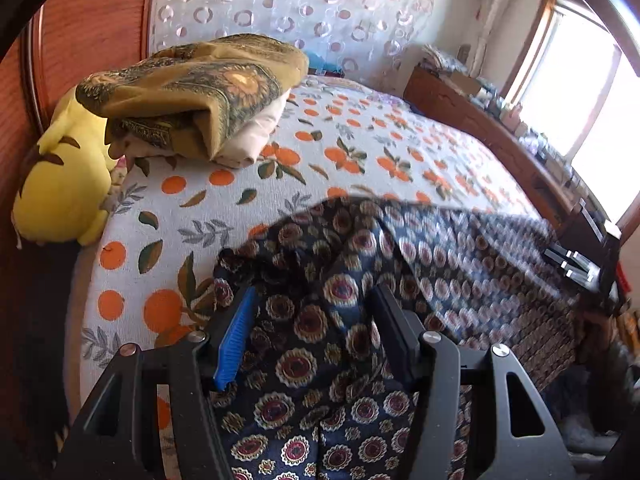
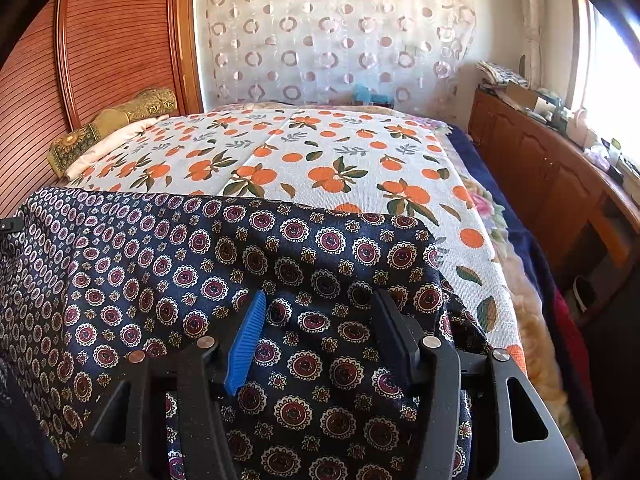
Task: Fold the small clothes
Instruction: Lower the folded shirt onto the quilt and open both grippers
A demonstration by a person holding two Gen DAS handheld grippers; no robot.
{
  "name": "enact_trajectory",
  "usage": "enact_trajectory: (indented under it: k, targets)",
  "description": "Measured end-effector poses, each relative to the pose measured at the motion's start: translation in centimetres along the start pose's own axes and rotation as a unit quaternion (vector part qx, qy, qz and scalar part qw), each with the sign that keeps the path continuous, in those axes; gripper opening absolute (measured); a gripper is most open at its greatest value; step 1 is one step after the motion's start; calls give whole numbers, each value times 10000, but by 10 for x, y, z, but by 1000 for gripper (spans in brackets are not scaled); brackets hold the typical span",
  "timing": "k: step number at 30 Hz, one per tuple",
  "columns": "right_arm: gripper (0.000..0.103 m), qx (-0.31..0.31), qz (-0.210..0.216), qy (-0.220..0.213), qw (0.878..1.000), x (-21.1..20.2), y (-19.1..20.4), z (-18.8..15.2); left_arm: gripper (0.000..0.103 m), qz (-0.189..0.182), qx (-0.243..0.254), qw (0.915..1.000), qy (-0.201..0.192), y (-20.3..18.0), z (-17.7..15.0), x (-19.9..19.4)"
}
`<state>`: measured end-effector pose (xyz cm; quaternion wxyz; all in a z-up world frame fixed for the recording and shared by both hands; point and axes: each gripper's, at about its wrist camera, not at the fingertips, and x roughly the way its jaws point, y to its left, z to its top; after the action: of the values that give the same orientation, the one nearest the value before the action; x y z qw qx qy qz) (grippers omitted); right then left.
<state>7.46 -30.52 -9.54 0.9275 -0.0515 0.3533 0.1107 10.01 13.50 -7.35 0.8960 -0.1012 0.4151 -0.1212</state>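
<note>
Covering most of both views, the bed [image 2: 360,152] wears a white spread printed with oranges and green leaves, with a ribbed wooden headboard [image 2: 112,52] along one side, a circle-patterned curtain [image 2: 340,40] behind its far edge and a long wooden cabinet [image 2: 532,168] under the window on the other side. Across the near edge of the bed lies the task's thing, a navy garment [image 2: 224,264] printed with round red-and-white medallions; it runs sideways from one set of tongs to the other, and part of it looks blurred in the left wrist view. At the headboard edge sits a folded mustard-gold patterned cloth [image 1: 200,92] on top of a pale pillow [image 1: 256,136], with a yellow plush toy [image 1: 64,184] just beside it against the headboard. The left tongs [image 1: 316,328] stand spread, one blue ribbed pad and one black pad apart with the navy garment showing between them; whether the pads touch the cloth I cannot tell. The right tongs [image 2: 320,328] are likewise spread over the same fabric, its folds bunching between the pads. Small clutter lines the cabinet top, too small to name.
</note>
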Motion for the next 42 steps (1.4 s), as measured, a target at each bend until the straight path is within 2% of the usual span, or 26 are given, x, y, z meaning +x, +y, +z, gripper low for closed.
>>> enact_trajectory:
  k: [3,7,9,13,16,18,21,27,28,30,32,34,37,39,42]
  targets:
    - [57,-1,12,17,10000,1,0,-1,60,-191,-243,9995,-106,9,9,-5]
    - [58,-9,24,23,10000,2,-1,-1,60,-367,-526,9979,-24,19,15,2]
    - [58,-3,24,16,10000,2,-1,-1,53,-439,-693,9966,62,25,15,7]
    - [58,-13,31,-5,10000,3,-2,-1,49,-723,-1043,9918,115,36,14,12]
    - [58,-31,45,-2,10000,2,-4,-1,49,-1028,-1499,9833,78,47,13,12]
    - [58,-41,58,1,10000,2,-5,-1,49,-1075,-1682,9799,19,53,15,11]
    - [58,-42,58,-1,10000,1,-4,-2,49,-864,-1602,9833,71,51,18,12]
    - [58,-42,59,-1,10000,2,-4,-2,49,-672,-1371,9880,240,40,20,22]
    - [58,-40,60,-3,10000,1,-4,-2,46,-686,-1349,9882,254,39,21,22]
    - [58,-50,61,-4,10000,2,-4,-2,22,-629,-1201,9903,305,32,23,25]
    - [58,-58,69,0,10000,2,-4,-1,7,-530,-990,9933,271,28,27,24]
    - [58,-74,78,0,9999,2,-5,-1,6,-457,-832,9954,139,28,34,17]
    - [58,-75,102,-14,9999,2,-6,-2,7,-395,-895,9950,-207,43,49,-5]
    - [58,-81,120,-17,9999,3,-6,-1,7,-458,-782,9958,-128,45,54,-6]
    - [58,-75,108,-13,9999,3,-5,-1,7,-132,-301,9993,182,35,57,3]
